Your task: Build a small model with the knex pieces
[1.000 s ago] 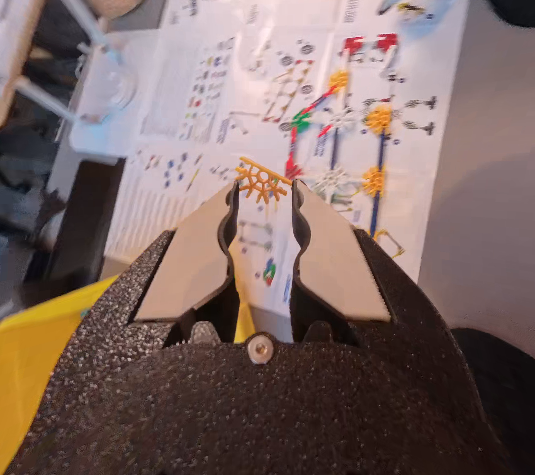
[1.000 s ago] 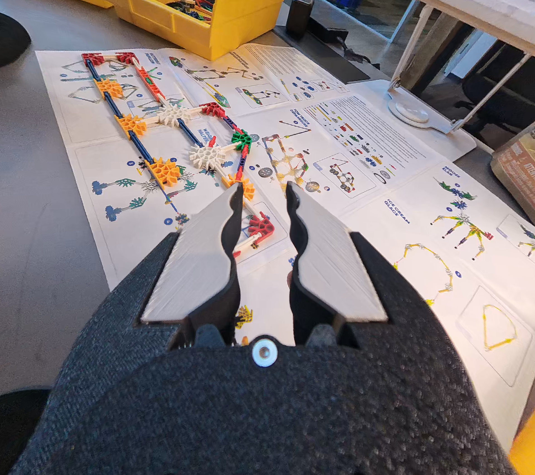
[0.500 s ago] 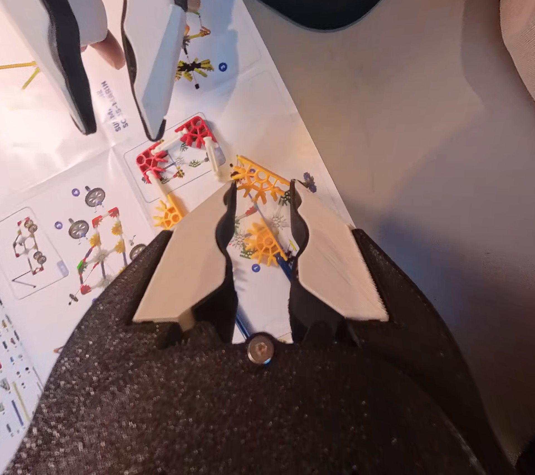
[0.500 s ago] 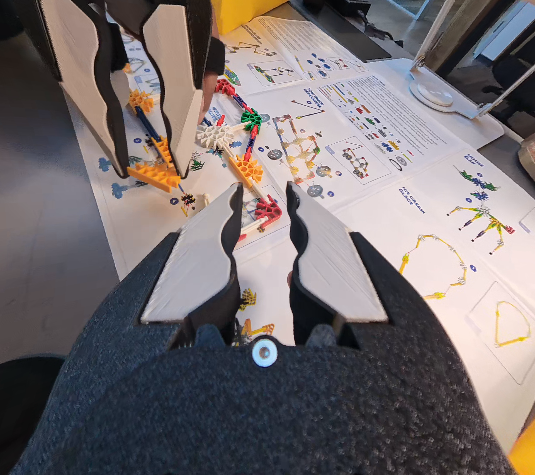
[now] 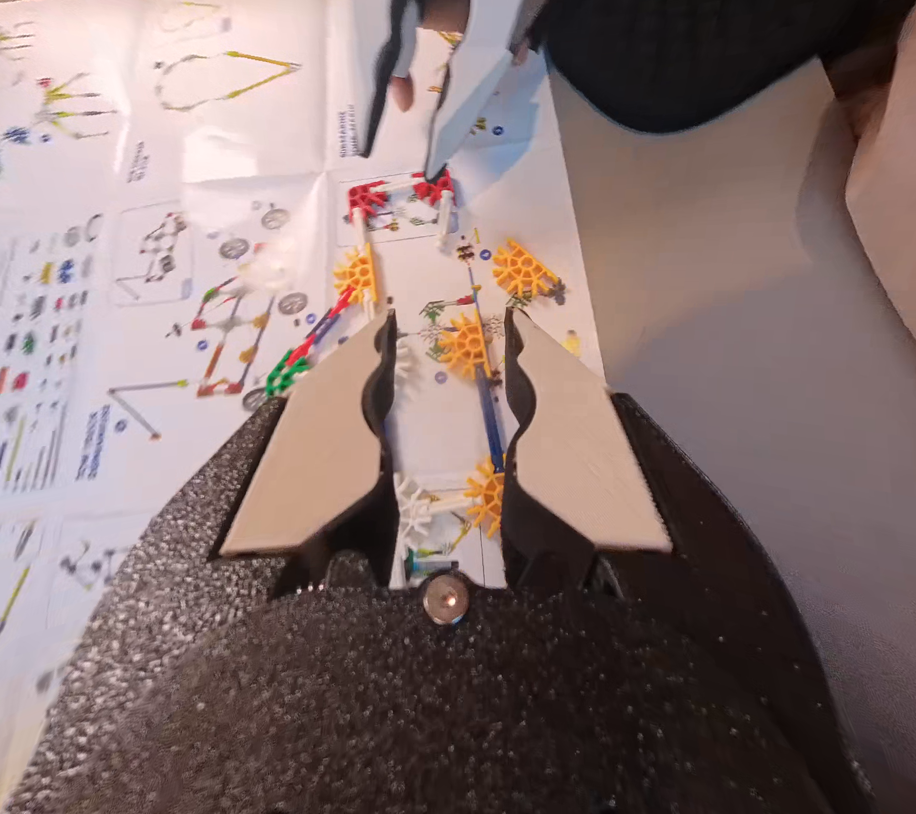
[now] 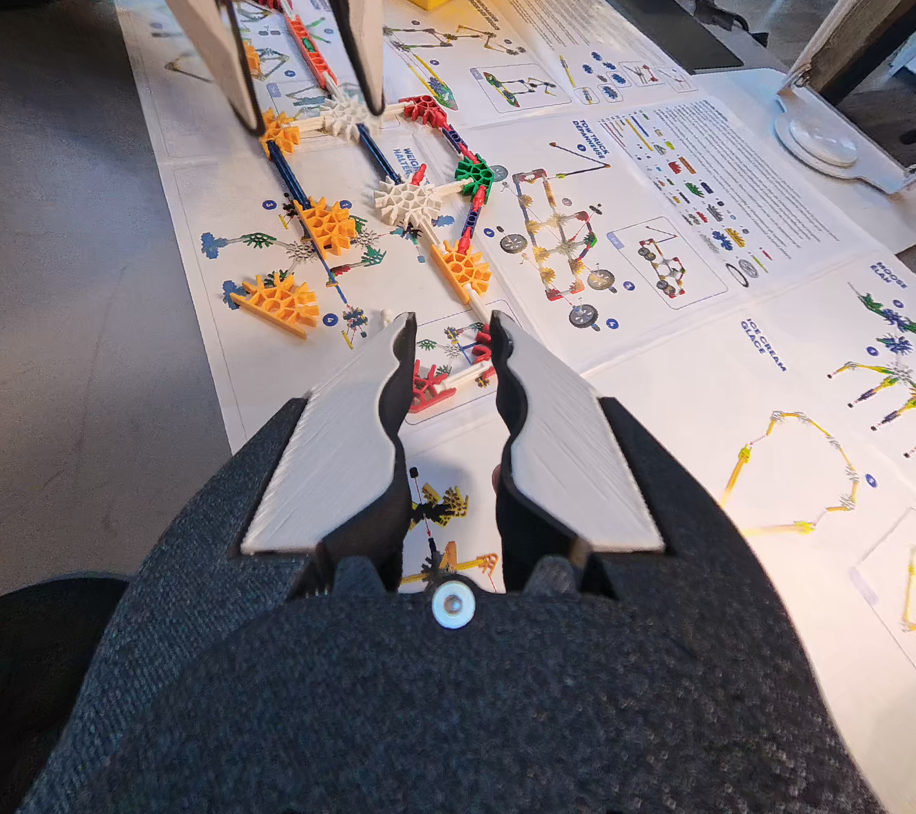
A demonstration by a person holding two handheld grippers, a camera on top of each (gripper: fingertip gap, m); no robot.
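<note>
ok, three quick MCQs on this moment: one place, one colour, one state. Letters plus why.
1. Where is the loose orange fan-shaped plastic connector?
A) flat on the printed paper instruction sheet
B) gripped in a claw
C) stacked on another connector

2. What colour is the corner plastic connector just right of the white snowflake-shaped plastic connector?
A) blue
B) green
C) yellow

3. What state is the left claw in?
A) shut on a rod
B) shut on a connector
C) open, empty

Answers:
1 A: it lies on the sheet with nothing gripping it.
2 B: the right wrist view shows it plainly green.
3 C: there is a wide gap between its fingers, and only parts lying below show through.
</note>
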